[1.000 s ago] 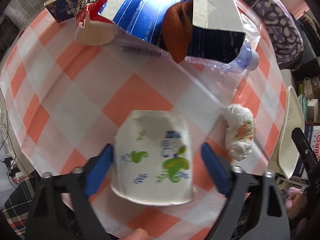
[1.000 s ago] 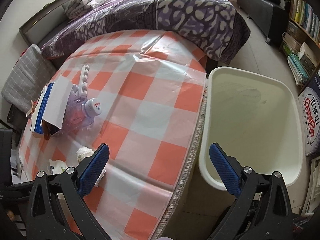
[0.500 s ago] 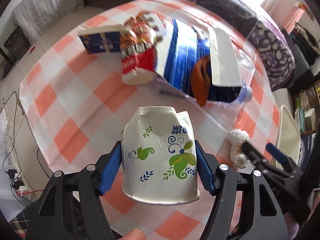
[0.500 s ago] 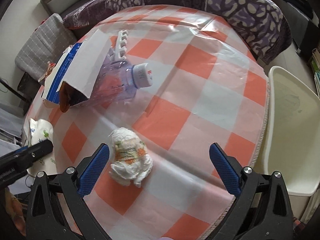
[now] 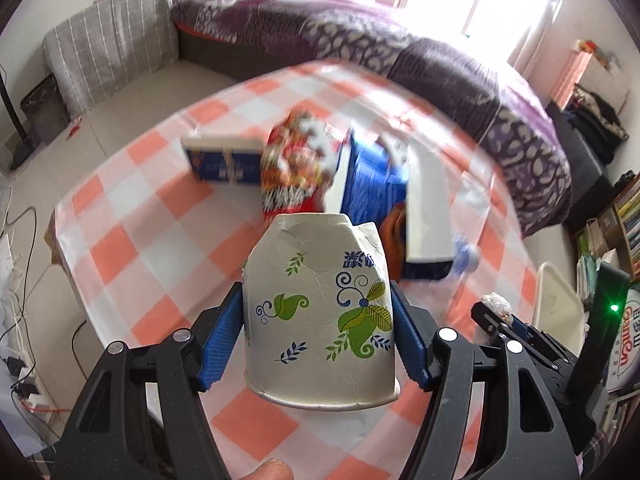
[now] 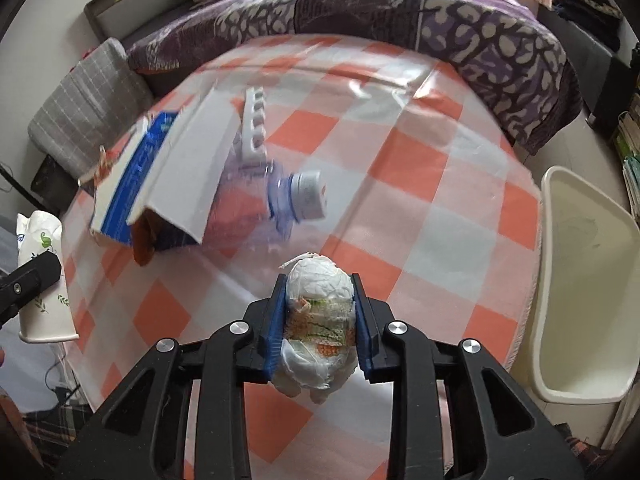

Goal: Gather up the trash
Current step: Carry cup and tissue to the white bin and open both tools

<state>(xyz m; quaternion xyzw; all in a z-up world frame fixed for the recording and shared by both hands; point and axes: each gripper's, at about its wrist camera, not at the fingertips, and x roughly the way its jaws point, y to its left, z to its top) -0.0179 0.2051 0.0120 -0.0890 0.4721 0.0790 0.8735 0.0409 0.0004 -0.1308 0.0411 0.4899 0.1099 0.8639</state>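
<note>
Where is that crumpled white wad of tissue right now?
In the right wrist view the tissue wad sits low in the middle, pinched in the right gripper, above the checked tablecloth, below the plastic bottle.

Black claw (image 6: 319, 322), ribbed blue pads (image 6: 275, 334)

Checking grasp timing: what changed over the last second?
The left gripper closed on the paper cup and lifted it. The right gripper swung from the bin and has just closed on the crumpled wrapper. Boxes and bottle stayed.
</note>
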